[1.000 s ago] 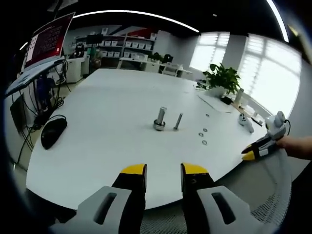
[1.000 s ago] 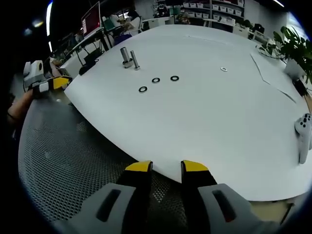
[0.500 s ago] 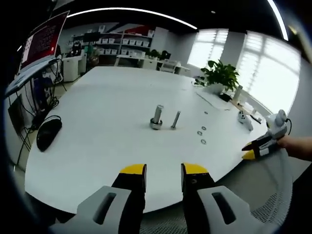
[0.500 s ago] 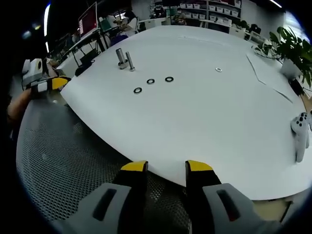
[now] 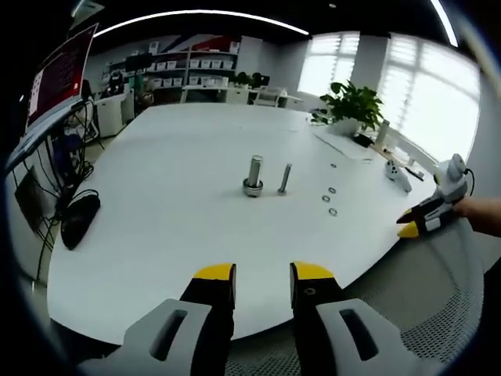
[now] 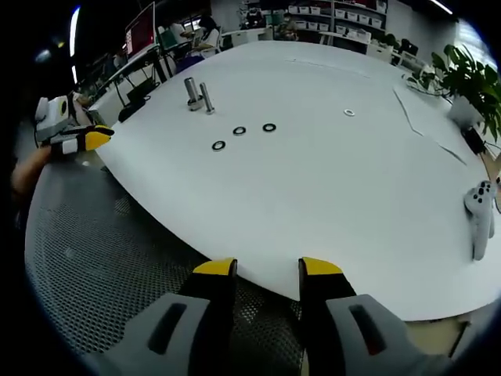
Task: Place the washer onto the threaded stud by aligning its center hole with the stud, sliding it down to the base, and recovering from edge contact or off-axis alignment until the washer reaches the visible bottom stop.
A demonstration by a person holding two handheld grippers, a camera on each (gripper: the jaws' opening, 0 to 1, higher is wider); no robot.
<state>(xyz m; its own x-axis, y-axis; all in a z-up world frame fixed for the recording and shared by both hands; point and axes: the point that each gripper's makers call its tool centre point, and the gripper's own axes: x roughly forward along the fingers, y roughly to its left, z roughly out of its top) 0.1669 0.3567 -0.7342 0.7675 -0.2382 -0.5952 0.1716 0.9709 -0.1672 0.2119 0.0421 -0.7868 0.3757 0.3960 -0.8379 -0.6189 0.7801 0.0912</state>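
Left gripper view looks over the white table [image 5: 156,204]: the left gripper [image 5: 262,274] hovers at the near edge, jaws slightly parted and empty. Farther in stands the threaded stud [image 5: 285,178], just right of a thicker bolt [image 5: 254,175]. Right gripper view has the right gripper [image 6: 268,270] likewise spread and empty, three washers [image 6: 239,131] lying near the stud [image 6: 207,99].

An open-plan office: a large white table [image 5: 172,204], a monitor [image 5: 59,74] at far left, shelves of bins [image 5: 196,66], a potted plant [image 5: 356,102], blinded windows [image 5: 423,110].
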